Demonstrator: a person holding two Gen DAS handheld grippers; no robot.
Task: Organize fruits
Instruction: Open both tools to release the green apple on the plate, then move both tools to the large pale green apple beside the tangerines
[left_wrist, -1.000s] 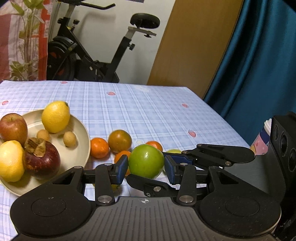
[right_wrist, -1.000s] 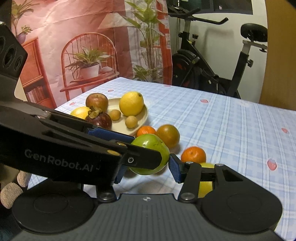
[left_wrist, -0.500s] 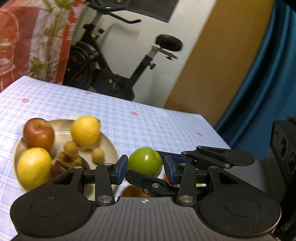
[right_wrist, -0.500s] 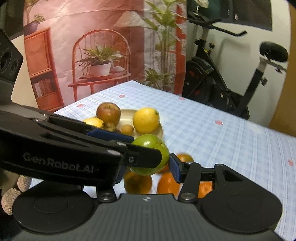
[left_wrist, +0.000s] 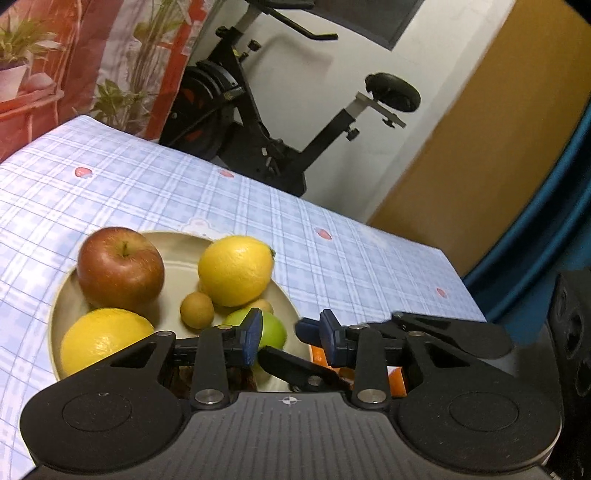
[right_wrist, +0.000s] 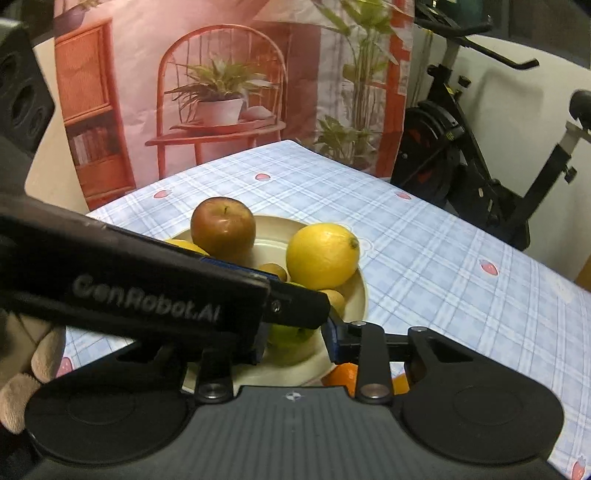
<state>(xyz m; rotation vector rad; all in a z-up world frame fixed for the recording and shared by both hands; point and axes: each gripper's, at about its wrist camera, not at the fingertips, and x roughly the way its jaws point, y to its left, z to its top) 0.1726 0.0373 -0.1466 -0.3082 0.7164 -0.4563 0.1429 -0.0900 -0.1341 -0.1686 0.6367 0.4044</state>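
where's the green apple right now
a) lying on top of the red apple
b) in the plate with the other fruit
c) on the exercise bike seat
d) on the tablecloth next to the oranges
b) The green apple lies inside the plate, just in front of the lemon and small brown fruit, while the red apple sits apart at the plate's far side.
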